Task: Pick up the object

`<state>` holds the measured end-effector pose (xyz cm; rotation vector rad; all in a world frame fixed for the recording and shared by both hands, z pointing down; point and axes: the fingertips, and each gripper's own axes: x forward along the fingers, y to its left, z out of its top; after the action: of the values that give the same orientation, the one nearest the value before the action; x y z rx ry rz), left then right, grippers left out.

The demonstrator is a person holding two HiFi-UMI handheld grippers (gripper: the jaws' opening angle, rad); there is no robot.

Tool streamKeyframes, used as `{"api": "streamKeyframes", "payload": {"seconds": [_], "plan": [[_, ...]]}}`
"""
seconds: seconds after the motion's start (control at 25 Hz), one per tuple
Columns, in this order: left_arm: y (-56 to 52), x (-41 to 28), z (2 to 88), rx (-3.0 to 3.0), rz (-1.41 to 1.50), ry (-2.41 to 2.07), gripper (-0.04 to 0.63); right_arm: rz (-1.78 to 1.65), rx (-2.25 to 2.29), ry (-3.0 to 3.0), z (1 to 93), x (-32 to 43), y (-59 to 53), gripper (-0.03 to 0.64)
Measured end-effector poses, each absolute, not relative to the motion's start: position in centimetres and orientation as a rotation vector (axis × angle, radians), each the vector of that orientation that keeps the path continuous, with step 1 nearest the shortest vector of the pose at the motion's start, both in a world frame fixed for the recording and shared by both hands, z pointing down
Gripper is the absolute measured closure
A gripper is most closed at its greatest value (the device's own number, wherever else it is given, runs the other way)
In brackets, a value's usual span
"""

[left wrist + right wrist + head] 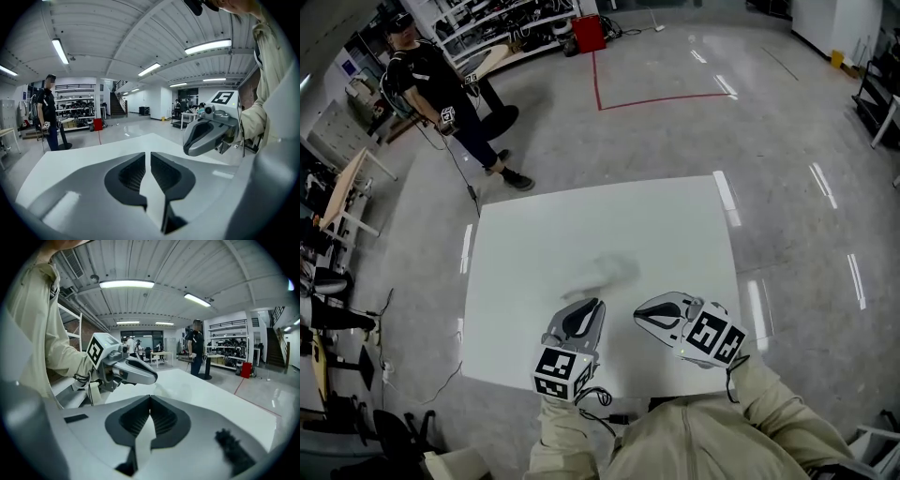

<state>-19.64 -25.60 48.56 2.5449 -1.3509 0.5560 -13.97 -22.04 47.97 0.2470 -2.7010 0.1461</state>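
- Wide workshop hall: glossy grey floor (769,141) with a red tape line (656,97), shelving racks (487,21) and a red box (589,33) far beyond the jaws, strip lights (208,45) under a ribbed ceiling.
- White counter (581,234) below and ahead of both pairs of jaws.
- Faint grey smudge (609,272) on the counter top just ahead of the jaw tips, too blurred to say what.
- Left gripper (149,157): jaws a narrow slit apart, nothing between them, only white counter showing through the gap. Held above the near part of the counter, tilted gently down.
- Right gripper (150,398): jaws closed tip to tip, empty. Just beside the left gripper, angled in towards the left jaws.
- Marker cubes (560,370) at the rear of each gripper, on the near side of the jaws.
- Object to pick up: not identifiable in any view, and in neither pair of jaws.
- Person in dark clothes (431,75) standing on the floor, well beyond the jaws and off to their left, past the counter's far left corner.
- Beige sleeves (741,412) directly behind the grippers.
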Motion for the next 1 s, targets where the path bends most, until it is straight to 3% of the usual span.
{"api": "streamKeyframes", "payload": {"seconds": [0.12, 0.32, 0.6, 1.0], "plan": [[-27.4, -20.9, 49.6, 2.524, 0.640, -1.370, 0.528, 0.180, 0.250, -2.691, 48.6, -14.3, -22.4, 0.614], [-30.4, -21.9, 52.1, 2.483, 0.846, -1.339, 0.368, 0.228, 0.248, -2.678, 49.3, -14.5, -22.6, 0.614], [-32.0, -22.7, 58.1, 2.343, 1.209, -1.188, 0.229, 0.291, 0.259, -2.675, 50.0, -14.2, -22.2, 0.614], [-32.8, -24.0, 61.5, 2.181, 1.432, -1.208, 0.244, 0.345, 0.297, -2.673, 50.2, -13.3, -21.7, 0.614]]}}
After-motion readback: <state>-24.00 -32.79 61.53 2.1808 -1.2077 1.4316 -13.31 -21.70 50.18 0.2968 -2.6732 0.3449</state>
